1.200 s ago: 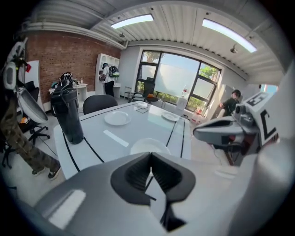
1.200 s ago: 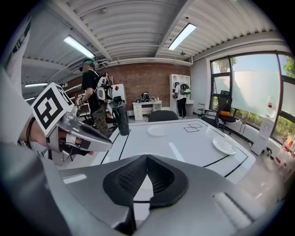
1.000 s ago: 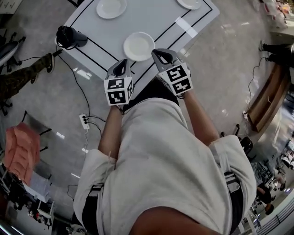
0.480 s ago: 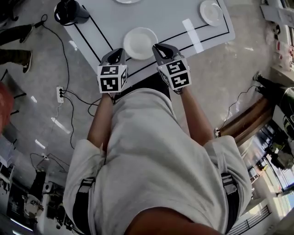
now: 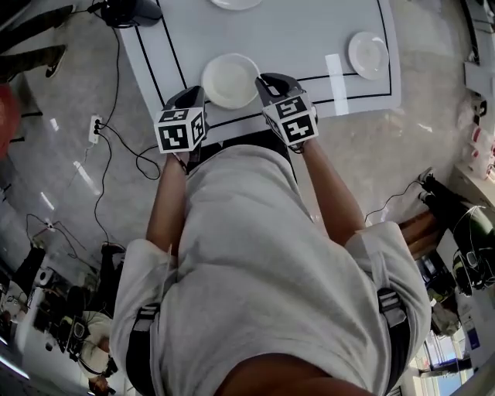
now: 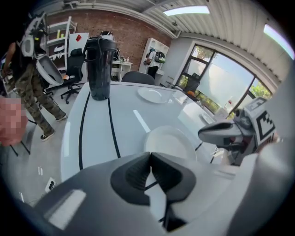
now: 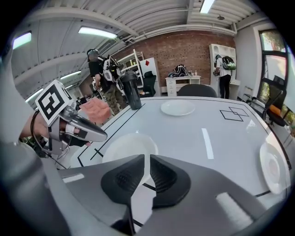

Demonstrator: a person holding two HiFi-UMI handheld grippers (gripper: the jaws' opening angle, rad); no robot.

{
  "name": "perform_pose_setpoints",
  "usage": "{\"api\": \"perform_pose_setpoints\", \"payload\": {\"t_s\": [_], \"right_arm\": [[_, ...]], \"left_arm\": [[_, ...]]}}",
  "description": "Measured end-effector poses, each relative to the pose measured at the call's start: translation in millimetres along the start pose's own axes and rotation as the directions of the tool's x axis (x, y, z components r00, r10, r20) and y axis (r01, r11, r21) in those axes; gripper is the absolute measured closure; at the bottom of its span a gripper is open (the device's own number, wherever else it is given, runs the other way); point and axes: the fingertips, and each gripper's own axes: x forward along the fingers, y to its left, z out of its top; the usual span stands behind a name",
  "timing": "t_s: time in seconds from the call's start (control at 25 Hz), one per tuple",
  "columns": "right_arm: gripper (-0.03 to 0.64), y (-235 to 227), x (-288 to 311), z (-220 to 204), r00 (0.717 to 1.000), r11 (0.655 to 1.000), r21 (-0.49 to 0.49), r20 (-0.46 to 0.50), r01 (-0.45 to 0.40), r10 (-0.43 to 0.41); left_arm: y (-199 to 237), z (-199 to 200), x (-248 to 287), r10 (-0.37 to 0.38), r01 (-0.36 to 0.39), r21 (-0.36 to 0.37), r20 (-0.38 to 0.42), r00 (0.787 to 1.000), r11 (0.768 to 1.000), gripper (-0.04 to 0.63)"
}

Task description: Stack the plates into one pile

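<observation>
Head view: left gripper [image 5: 195,93] and right gripper [image 5: 267,79] both point down over the near edge of the glossy white table [image 5: 294,39] with black border lines, one on each side of the nearest plate [image 5: 230,80] (round, plain white). Second plate [image 5: 367,54], same round white type, lies well apart near the table's right corner. Third plate [image 5: 236,3], also white, is cut off by the top edge. All three lie separately, none stacked. Tall black lidded tumbler [image 5: 128,11] stands at the left corner, and a white tape strip [image 5: 335,73] lies between nearest plate and second plate. Left gripper view: left gripper [image 6: 150,153] jaws pressed together, nothing between them. Nearest plate lies on the table just beyond the tips, third plate further back, tumbler upright at back left. The right gripper shows at the right, beside the nearest plate. A person stands off the table at far left. Right gripper view: right gripper [image 7: 144,157] jaws have just been opening and stand a narrow slit apart, with nothing between them. Nearest plate lies just ahead, slightly left of the tips. The left gripper is past it on the left, and the second plate is at the right edge.
</observation>
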Motion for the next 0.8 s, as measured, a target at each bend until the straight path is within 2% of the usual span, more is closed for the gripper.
{"api": "perform_pose_setpoints", "payload": {"t_s": [0.04,0.12,0.32,0.48,0.56,0.72,0.8], "right_arm": [[0.568,-4,3,0,1.000,1.000,0.007,-0.004,-0.003,0.003],[0.524,-8,10,-2,1.000,0.999,0.030,-0.022,-0.019,0.020],[0.428,-11,35,-5,0.993,0.994,0.078,-0.084,-0.074,0.080],[0.410,-7,43,-7,0.987,0.991,0.102,-0.122,-0.090,0.102],[0.404,-7,45,-9,0.985,0.992,0.100,-0.141,-0.081,0.095],[0.416,-12,47,-11,0.988,0.996,0.081,-0.142,-0.046,0.057],[0.444,-13,48,-11,0.989,0.998,0.064,-0.145,-0.029,0.038]], "left_arm": [[0,-1,3,0.000,0.000,-0.012,-0.010,1.000,1.000,0.590],[2,-5,10,-0.013,0.011,-0.053,-0.029,0.999,0.999,0.523],[12,-6,26,-0.019,0.011,-0.131,-0.060,0.998,0.991,0.431],[11,-5,30,-0.034,0.021,-0.162,-0.077,0.996,0.987,0.394],[8,-6,31,-0.037,0.023,-0.150,-0.092,0.995,0.988,0.393],[5,-7,37,-0.018,0.009,-0.071,-0.128,0.992,0.997,0.391],[5,-8,37,-0.006,0.001,-0.035,-0.141,0.990,0.999,0.391]]}}
